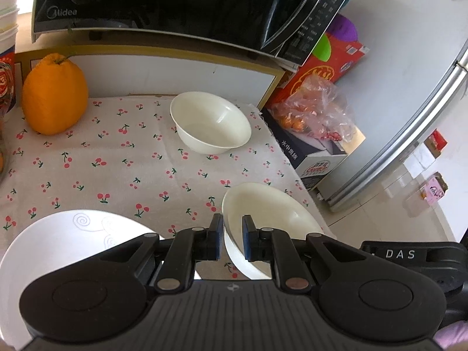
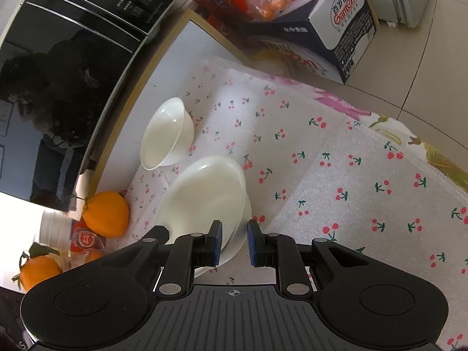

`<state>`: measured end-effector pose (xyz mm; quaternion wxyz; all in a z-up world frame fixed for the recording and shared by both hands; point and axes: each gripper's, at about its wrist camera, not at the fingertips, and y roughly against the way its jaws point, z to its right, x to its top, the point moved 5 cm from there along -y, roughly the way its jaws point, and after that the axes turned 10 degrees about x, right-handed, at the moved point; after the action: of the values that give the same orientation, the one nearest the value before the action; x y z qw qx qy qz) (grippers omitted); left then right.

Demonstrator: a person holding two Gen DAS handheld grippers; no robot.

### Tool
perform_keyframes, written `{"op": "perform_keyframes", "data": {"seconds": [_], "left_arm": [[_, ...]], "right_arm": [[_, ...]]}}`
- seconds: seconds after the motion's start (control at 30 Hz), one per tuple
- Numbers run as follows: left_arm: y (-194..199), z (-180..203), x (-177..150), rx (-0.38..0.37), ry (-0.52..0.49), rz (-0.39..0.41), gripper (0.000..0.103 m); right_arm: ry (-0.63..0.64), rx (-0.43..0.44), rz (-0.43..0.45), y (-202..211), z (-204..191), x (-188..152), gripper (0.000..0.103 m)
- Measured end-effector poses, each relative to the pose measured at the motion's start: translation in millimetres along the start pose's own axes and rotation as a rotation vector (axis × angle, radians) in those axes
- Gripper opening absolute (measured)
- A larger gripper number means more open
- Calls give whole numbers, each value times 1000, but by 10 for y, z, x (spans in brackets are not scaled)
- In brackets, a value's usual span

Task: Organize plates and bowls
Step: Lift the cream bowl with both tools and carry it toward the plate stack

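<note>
A white bowl (image 1: 210,122) stands on the cherry-print cloth at the back; it also shows in the right wrist view (image 2: 166,134). A second white bowl (image 1: 269,222) is tilted above the cloth. My left gripper (image 1: 233,234) straddles its near-left rim with a small gap between pads. My right gripper (image 2: 235,241) straddles the same bowl's (image 2: 204,196) opposite rim, also with a gap. A white plate (image 1: 67,242) with swirl marks lies at the front left, partly hidden by my left gripper.
A black microwave (image 1: 175,5) stands on a shelf above the cloth. A big orange fruit (image 1: 54,93) sits at the back left. Boxes and a bag of fruit (image 1: 316,108) stand off the right edge, by a fridge (image 1: 409,117). Stacked cups (image 1: 8,20) at far left.
</note>
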<state>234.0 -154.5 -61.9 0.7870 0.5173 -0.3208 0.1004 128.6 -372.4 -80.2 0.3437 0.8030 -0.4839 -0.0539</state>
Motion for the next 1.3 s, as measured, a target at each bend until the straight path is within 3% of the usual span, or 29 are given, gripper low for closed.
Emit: {"op": "perform_keyframes", "data": {"seconds": [0.63,1.1,1.3], "left_arm": [[464,82,-169,-20,40,14,12],[654,94,-452,-28,139,-25,12],[734,117,-570,-22,130,-37,12]], "right_arm": [[72,65,24,521,-218,-46,18],[190,78,-12,826,-276,-188,18],[226,81,-37,927,-269,-269,18]]}}
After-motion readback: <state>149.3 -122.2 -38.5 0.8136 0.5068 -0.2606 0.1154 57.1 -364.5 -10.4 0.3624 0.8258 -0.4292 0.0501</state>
